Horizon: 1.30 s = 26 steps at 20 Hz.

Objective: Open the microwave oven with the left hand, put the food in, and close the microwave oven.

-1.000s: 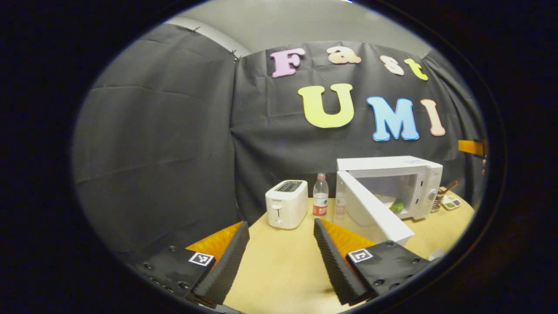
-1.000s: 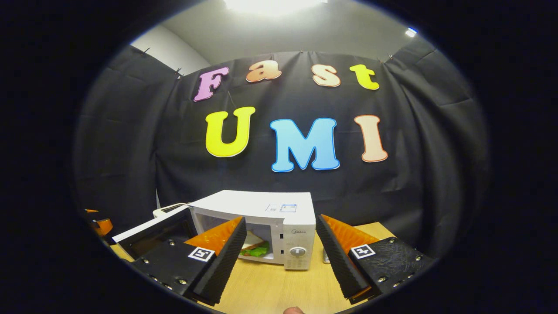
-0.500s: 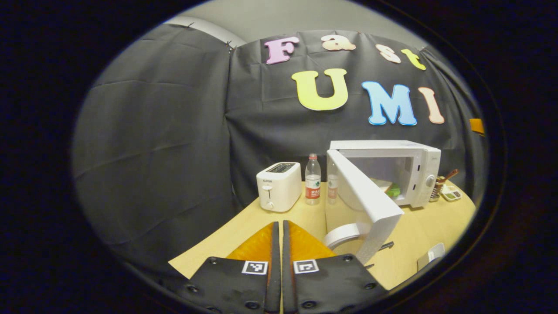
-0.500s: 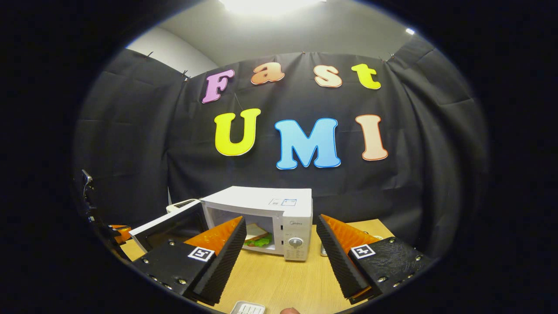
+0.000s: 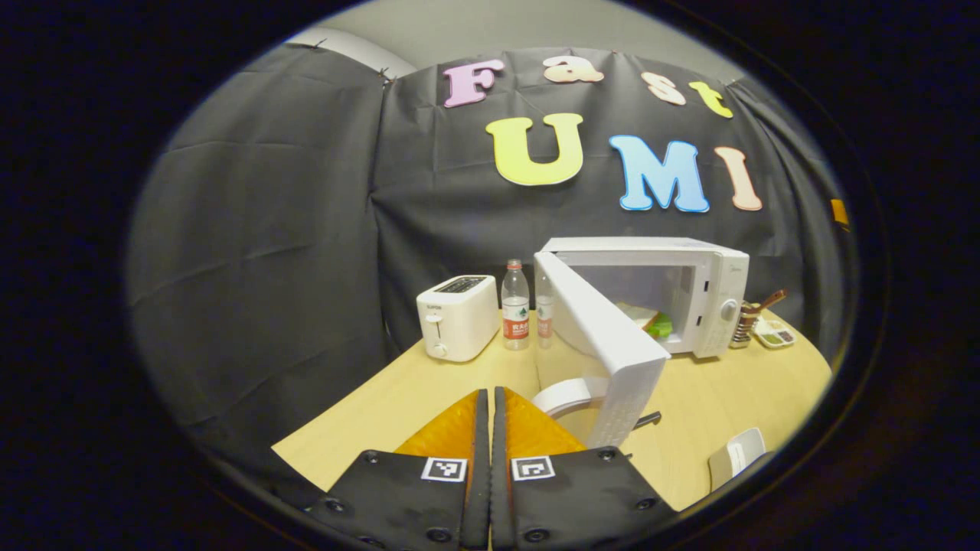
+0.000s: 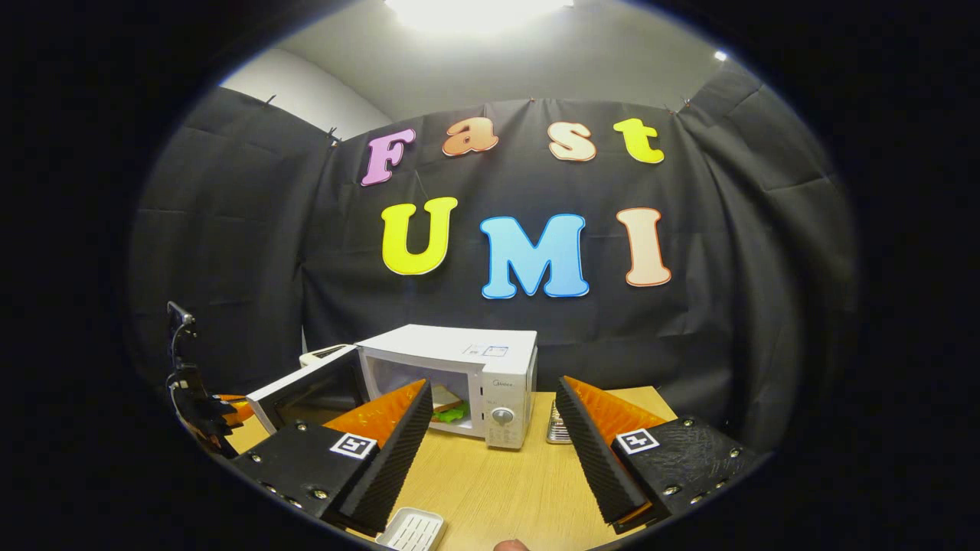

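The white microwave stands at the back of the wooden table. Its door swings out towards me, about half open. A sandwich with green leaves lies inside the cavity. My left gripper is shut with nothing between its fingers, low over the table, short of the door's free edge. In the right gripper view the microwave, its door and the sandwich lie ahead. My right gripper is open and empty, well back from them.
A white toaster and a water bottle stand left of the microwave. A white ring-shaped object lies by the door's foot. A small white tray lies near the front edge. A metal rack sits right of the microwave.
My left gripper went from open to shut and now views the door from farther back. My right gripper drew back from the microwave, bringing the small white tray into view.
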Available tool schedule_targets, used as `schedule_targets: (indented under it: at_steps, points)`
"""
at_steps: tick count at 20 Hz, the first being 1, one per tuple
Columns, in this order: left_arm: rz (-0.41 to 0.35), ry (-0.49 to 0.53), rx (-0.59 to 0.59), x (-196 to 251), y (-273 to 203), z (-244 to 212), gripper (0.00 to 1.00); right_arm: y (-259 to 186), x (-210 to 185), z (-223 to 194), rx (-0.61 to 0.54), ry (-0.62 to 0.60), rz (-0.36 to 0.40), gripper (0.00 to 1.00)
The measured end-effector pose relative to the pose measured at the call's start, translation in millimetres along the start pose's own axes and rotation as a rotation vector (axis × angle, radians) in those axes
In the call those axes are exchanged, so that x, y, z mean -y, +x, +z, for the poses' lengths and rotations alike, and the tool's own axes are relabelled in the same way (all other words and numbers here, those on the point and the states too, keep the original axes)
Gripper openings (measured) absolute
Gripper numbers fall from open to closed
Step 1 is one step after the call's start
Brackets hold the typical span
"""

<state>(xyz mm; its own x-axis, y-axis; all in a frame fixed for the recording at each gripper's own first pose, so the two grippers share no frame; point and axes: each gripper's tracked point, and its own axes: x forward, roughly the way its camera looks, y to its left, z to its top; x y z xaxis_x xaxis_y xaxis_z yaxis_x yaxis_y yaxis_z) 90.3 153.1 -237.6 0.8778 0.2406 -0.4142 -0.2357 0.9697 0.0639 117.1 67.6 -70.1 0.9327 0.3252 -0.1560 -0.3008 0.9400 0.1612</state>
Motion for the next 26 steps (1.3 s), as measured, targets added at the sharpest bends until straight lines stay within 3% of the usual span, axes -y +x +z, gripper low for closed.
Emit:
schedule_targets:
  at_steps: [5,11,26]
  points:
    - [-0.042,0.020,-0.006,34,-3,1,0.07,-17,1,-2,-0.011,-0.007,0.034,0.98]
    - [-0.203,0.056,-0.002,101,2,10,0.08,-22,-3,-3,-0.017,-0.006,0.006,0.98]
    - [-0.513,0.090,0.042,199,51,51,0.07,-9,11,-21,-0.066,0.022,-0.194,0.98]
